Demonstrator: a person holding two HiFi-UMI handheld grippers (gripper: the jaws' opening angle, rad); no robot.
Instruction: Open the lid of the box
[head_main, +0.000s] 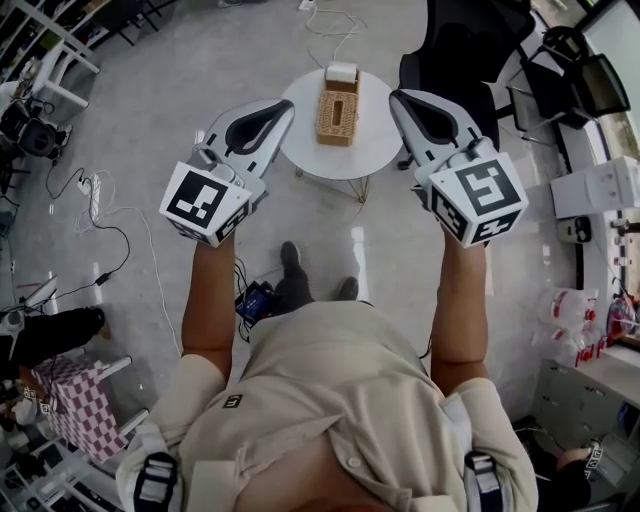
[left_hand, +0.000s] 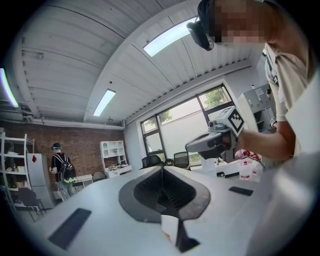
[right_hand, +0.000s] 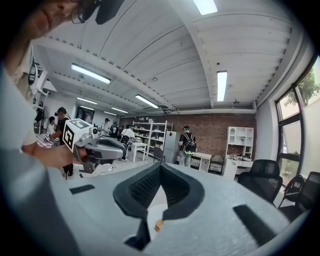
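In the head view a woven box (head_main: 337, 112) with a white piece at its far end stands on a small round white table (head_main: 372, 150) on the floor ahead of me. Both grippers are held up well above it, one on each side. The left gripper (head_main: 283, 108) is shut with nothing in it, and so is the right gripper (head_main: 398, 98). The left gripper view looks level across the room past its shut gripper (left_hand: 162, 169) to the right gripper (left_hand: 215, 142). The right gripper view shows its shut gripper (right_hand: 160, 165) and the left gripper (right_hand: 97, 147). Neither gripper view shows the box.
A black office chair (head_main: 470, 40) stands just behind the table at the right. Cables (head_main: 95, 200) trail over the floor at the left. A checkered cloth (head_main: 75, 400) lies near my left side. A person with a backpack (right_hand: 189, 145) stands by shelves far off.
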